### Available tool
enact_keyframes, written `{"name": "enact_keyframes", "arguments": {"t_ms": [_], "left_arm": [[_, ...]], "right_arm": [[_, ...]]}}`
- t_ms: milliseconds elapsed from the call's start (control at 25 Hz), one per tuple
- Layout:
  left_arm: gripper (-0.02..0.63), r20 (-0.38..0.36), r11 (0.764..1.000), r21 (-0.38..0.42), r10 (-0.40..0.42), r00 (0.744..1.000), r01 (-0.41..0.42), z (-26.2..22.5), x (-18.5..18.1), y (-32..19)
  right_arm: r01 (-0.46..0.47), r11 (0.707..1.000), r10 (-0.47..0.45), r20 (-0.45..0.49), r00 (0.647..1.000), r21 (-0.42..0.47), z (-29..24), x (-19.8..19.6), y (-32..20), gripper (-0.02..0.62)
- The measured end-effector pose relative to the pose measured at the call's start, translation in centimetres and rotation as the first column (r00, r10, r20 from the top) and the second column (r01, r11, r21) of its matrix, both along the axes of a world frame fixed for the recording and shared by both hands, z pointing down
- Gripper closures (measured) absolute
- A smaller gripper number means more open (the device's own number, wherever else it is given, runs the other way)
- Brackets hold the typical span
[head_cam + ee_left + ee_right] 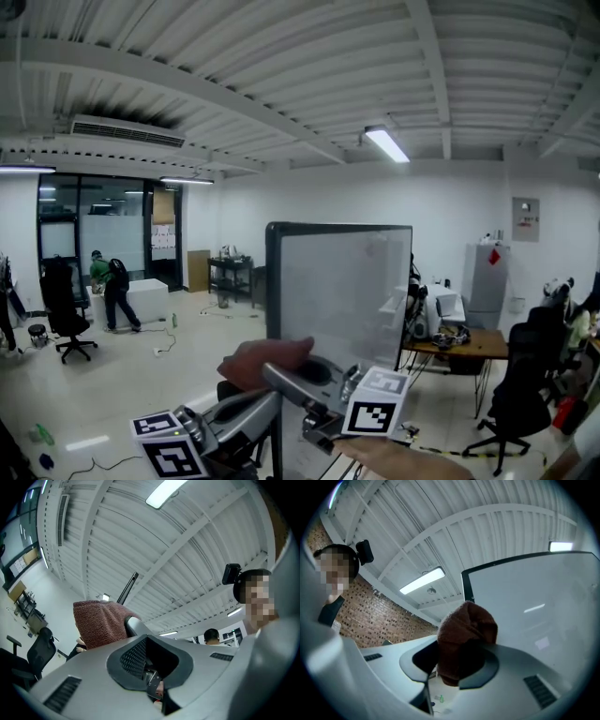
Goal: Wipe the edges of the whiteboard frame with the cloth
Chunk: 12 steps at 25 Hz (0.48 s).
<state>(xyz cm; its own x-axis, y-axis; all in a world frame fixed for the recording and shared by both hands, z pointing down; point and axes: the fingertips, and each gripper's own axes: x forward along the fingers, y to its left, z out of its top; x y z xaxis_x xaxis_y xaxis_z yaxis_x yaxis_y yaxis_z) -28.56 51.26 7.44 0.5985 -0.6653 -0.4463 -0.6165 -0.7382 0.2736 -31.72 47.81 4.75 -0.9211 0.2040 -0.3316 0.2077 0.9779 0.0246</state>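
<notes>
Office floor and ribbed ceiling behind, strip light [386, 144] on, and the whiteboard [342, 291] stands upright in the middle with its dark frame [271, 281] facing the action. The right gripper [459, 665] has its jaws clamped on the reddish-brown cloth [464, 639] – a bunched wad poking out past the tips. That cloth sits right at the frame's left edge, low down. Beside it, the left gripper [150, 667] has its jaws drawn together with nothing between them – tips just under the cloth.
</notes>
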Motion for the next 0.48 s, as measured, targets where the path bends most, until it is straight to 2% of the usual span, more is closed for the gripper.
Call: {"name": "enact_keyframes", "arguments": {"t_ms": [280, 480], "left_arm": [[0.618, 0.031, 1.000, 0.028, -0.002, 1.000, 0.001, -2.7, 0.4, -0.3], [0.618, 0.018, 0.999, 0.050, -0.006, 1.000, 0.005, -5.2, 0.1, -0.8]], "right_arm": [[-0.014, 0.999, 0.013, 0.014, 1.000, 0.048, -2.8, 0.5, -0.2, 0.479], [-0.040, 0.994, 0.037, 0.033, 0.999, 0.098, -5.8, 0.7, -0.3, 0.479]]}}
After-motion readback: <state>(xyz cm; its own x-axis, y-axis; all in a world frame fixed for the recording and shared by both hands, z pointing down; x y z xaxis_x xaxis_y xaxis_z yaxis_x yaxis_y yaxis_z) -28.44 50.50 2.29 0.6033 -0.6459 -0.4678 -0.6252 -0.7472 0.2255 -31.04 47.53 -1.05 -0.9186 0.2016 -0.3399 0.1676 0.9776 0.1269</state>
